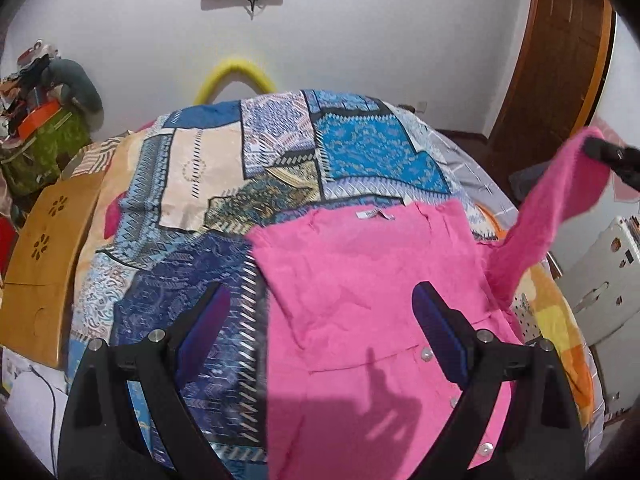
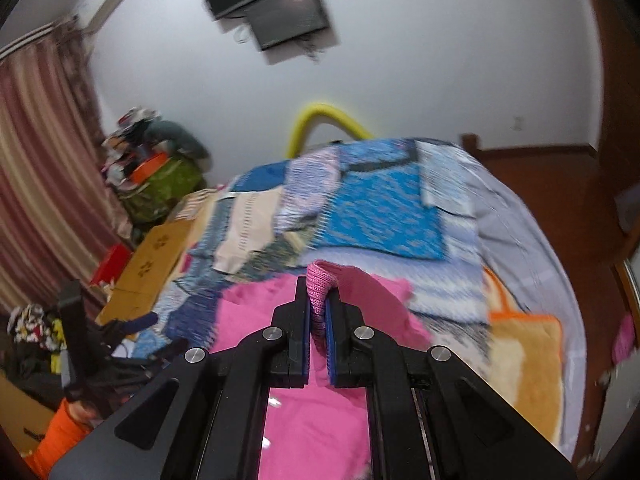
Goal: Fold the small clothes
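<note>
- The pink cardigan [image 1: 360, 280] lies flat on the patchwork bedspread [image 1: 280, 152], neck label [image 1: 370, 215] toward the far wall and a row of pale buttons [image 1: 426, 354] running down its near right part.
- Its body is spread out and fairly smooth, with light creases; the cloth looks soft and fuzzy, a knit that should drape readily.
- The sleeve [image 1: 556, 208] on the right side is off the bed, stretched up and outward as a taut band to the right gripper [image 1: 608, 156].
- In the right wrist view, the right gripper has its pads pressed together on the ribbed cuff [image 2: 318, 296], which bunches up between them.
- The left gripper [image 1: 320, 316] hangs over the garment's lower half with its fingers spread wide and nothing between them.
- By my reading, folding has barely begun: the body shows no crease line across it and only this one sleeve is in play.
- Left to do, I judge: bring the lifted sleeve across the chest, deal with the other side, which I cannot make out clearly, then fold the body.
- Beyond the bed stand a wooden board [image 1: 44, 240] at the left edge and a yellow curved bar [image 1: 236, 76] against the wall.
</note>
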A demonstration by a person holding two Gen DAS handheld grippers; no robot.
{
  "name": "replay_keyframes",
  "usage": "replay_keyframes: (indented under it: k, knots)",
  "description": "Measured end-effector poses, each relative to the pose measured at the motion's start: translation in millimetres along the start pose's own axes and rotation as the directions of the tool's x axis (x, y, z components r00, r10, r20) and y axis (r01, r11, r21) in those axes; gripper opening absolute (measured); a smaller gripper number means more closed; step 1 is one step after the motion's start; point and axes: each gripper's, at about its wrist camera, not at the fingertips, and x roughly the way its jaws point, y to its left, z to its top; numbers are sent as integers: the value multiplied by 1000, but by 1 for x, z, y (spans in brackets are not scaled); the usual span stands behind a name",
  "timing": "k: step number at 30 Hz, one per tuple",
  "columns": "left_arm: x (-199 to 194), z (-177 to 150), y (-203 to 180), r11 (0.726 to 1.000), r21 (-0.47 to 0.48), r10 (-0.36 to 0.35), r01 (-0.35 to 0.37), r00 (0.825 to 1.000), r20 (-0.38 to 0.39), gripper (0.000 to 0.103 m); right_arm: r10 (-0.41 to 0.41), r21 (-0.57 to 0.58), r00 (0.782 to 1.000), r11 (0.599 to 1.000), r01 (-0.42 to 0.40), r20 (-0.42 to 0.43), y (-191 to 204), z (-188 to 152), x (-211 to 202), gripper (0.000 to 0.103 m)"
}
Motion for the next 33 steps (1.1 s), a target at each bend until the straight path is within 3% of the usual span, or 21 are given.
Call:
replay_keyframes:
  k: [6, 10, 16, 20, 22, 26, 33]
  knots:
    - [-11, -1, 27, 1000, -16, 9, -8, 1000, 26, 93, 86, -74, 993, 993, -92, -77, 60, 7, 59, 5]
    - [-7, -5, 54, 997, -80, 20, -20, 1000, 5, 93, 138, -74, 976, 986, -152, -169, 86, -9, 109, 5]
    - [0, -11, 85, 990, -124, 69, -71, 997, -18, 93, 175, -30, 938, 981, -193, -301, 103, -42, 171, 8]
    - [4, -14, 97, 985, -160, 63, -68, 997, -35, 93, 154, -23, 916, 984, -175, -370, 106, -55, 193, 10]
    - [7, -14, 98, 984, -167, 60, -67, 997, -44, 93, 164, -7, 906, 984, -181, -389, 105, -58, 194, 18]
    - [14, -13, 90, 986, -152, 59, -68, 996, -63, 93, 180, 17, 918, 982, -186, -354, 94, -51, 175, 35]
    - [26, -6, 64, 992, -101, 66, -75, 994, -82, 93, 72, -51, 959, 995, -89, -273, 58, -34, 125, 38]
